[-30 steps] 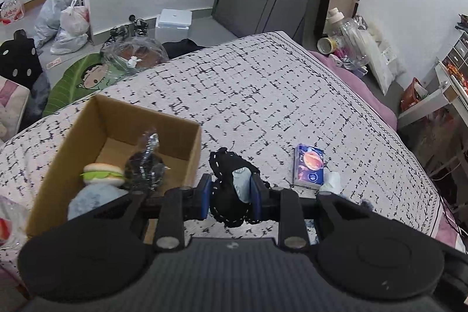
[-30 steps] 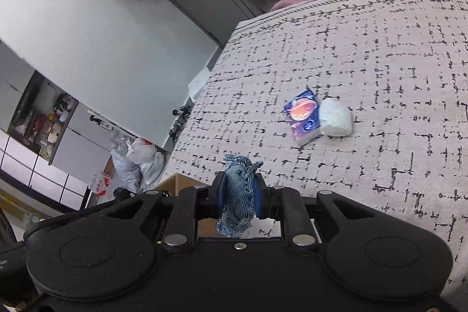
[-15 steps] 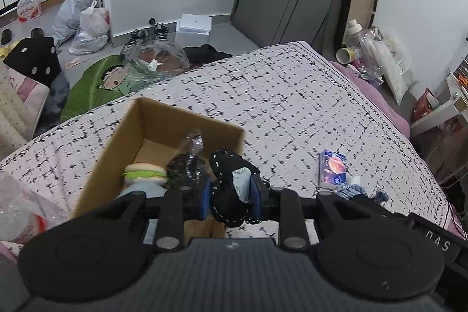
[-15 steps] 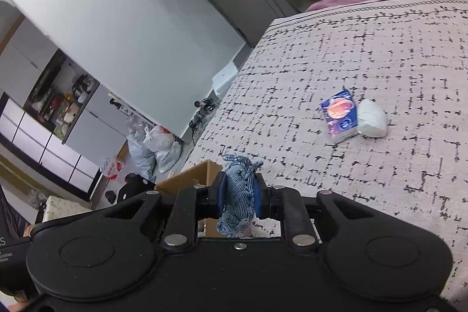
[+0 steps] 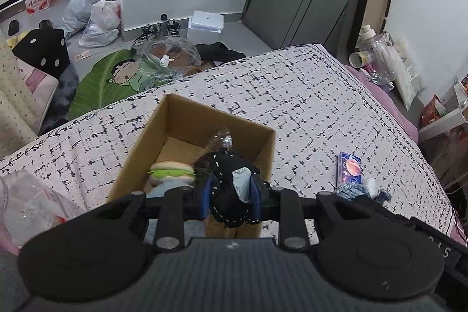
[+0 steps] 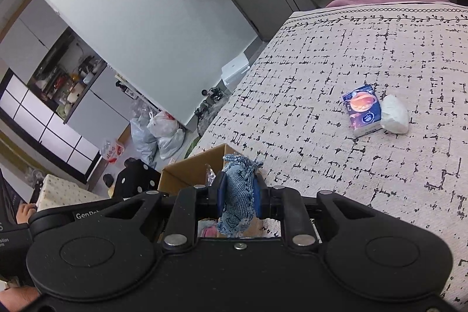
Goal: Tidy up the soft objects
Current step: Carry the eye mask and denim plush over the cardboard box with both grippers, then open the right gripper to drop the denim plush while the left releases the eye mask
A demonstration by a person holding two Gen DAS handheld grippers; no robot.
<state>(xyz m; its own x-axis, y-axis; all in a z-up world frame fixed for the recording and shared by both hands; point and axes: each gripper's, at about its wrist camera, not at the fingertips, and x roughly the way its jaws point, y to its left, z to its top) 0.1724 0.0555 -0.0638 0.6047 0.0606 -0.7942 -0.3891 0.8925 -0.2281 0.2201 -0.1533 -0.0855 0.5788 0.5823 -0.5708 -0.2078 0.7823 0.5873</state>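
Over the near right corner of the cardboard box (image 5: 163,130), the left tongs (image 5: 231,192) are clamped on a black fabric piece with white stitching (image 5: 225,189), with a bit of pale blue cloth tucked into it. The pinch is right across the middle of the bundle, which makes sense for something floppy: grab it at an edge and it would just unfold and dangle. It's held above the box rim, not inside yet, so my guess is this one is about to be dropped in.

The right tongs (image 6: 238,192) are squeezed shut on a scrap of blue denim (image 6: 237,195) with a frayed edge, same mid-bundle pinch. They hang just beside the box on the bed side, and in the left view the denim peeks out past the left tool, so both hands are crowded near the same corner. Probably lining up to go in one after the other.

Inside the box there's already a burger-shaped plush (image 5: 171,170) and something in crinkly clear plastic (image 5: 222,139), so the box is clearly the collecting spot.

Out on the bedspread (image 6: 380,195), well apart from the box, a small blue packet with an orange planet print (image 6: 362,110) lies touching a white soft lump (image 6: 395,119). Those look like what's left to collect.
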